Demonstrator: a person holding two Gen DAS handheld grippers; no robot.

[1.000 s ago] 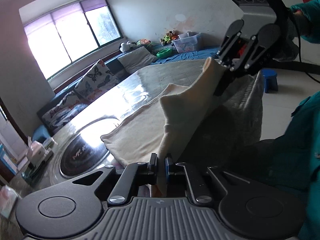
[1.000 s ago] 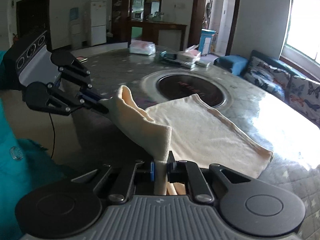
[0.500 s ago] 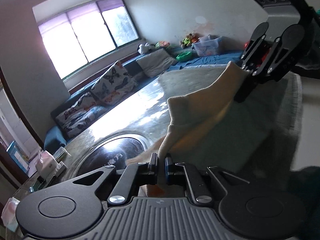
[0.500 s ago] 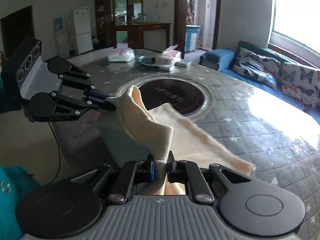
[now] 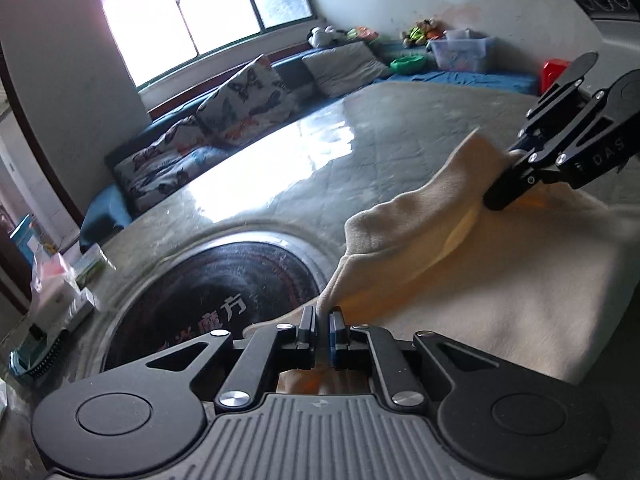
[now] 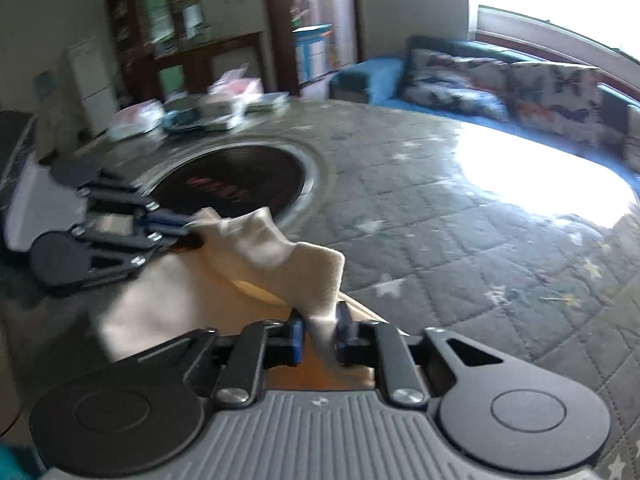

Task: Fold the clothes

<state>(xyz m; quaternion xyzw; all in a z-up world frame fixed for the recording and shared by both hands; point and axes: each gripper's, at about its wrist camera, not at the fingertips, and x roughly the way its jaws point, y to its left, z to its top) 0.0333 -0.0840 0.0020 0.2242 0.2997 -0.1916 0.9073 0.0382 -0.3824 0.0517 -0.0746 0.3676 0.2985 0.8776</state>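
Cream garment (image 5: pixel 500 280): soft, thick cloth, lying partly folded on the near side of the bench (image 5: pixel 360 152). Its upper layer is lifted along one edge and sags between two held corners over the flat lower layer.

Left tool (image 5: pixel 323 330): clenched on one corner of the garment; the cloth rises out of the narrow gap between its blue-padded fingers. In the right wrist view the same tool (image 6: pixel 188 226) shows at the left, pinching the far corner of the raised edge.

Right tool (image 6: pixel 320 330): jaws opening, with the other corner of the garment hanging between them; a gap shows beside the cloth on the left, while the right pad lies close against it. In the left wrist view this tool (image 5: pixel 508 176) shows at the right, its tips at the cloth's raised edge.

Bench: large, round, under a grey quilted cover with pale stars and strong window glare on the far right.

Dark round inset (image 6: pixel 232 188): set in the middle of the bench with a metal ring around it, just beyond the garment.

Boxes and packets (image 6: pixel 208 112): on the far side of the bench.

Sofa (image 6: pixel 500 80): blue, with butterfly-print cushions, beneath the window.
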